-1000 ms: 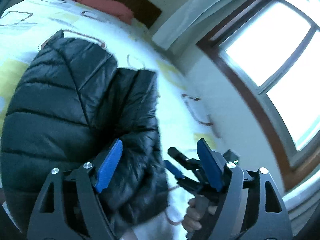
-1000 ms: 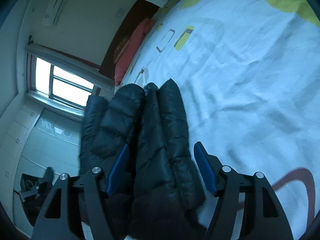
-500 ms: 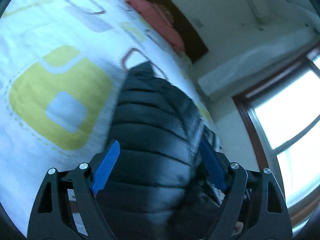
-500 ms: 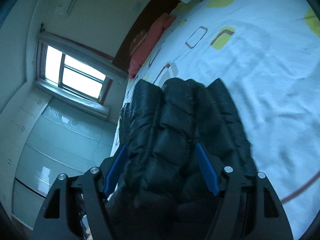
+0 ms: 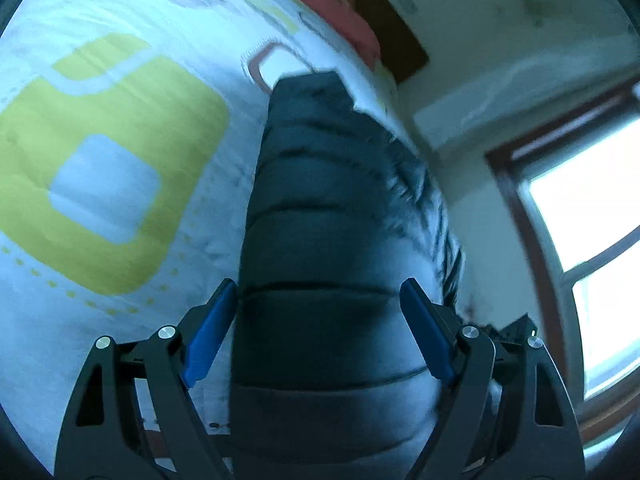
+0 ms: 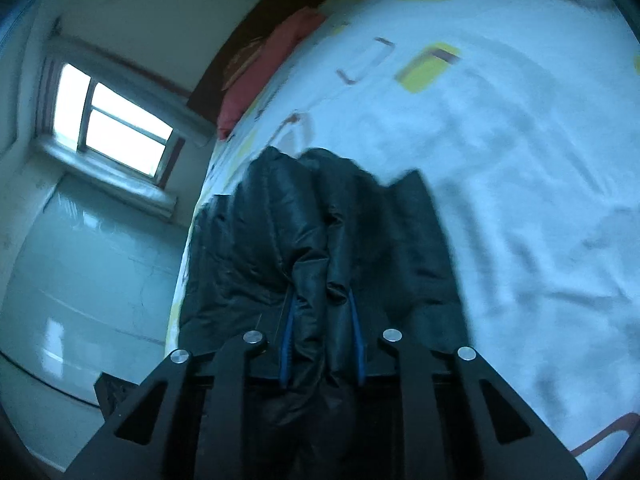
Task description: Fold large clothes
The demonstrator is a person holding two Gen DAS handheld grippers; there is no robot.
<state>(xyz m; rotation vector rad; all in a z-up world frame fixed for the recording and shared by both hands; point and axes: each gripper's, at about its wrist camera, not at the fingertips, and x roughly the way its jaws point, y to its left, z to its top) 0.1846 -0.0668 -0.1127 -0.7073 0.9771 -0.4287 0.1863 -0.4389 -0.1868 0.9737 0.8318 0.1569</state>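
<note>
We see one black quilted puffer jacket (image 5: 336, 248) lying on the white patterned bed sheet (image 5: 120, 168), below one red pillow (image 6: 272, 64). Our left claw (image 5: 320, 332) gapes wide around it; our right claw (image 6: 322, 340) pinches a jacket fold.

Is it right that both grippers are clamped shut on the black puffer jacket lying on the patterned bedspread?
Not quite. Only the right gripper is shut on the black puffer jacket, as the right wrist view shows. In the left wrist view the left gripper is open, its blue pads spread to either side of the jacket. The jacket does lie on the patterned bedspread.
</note>
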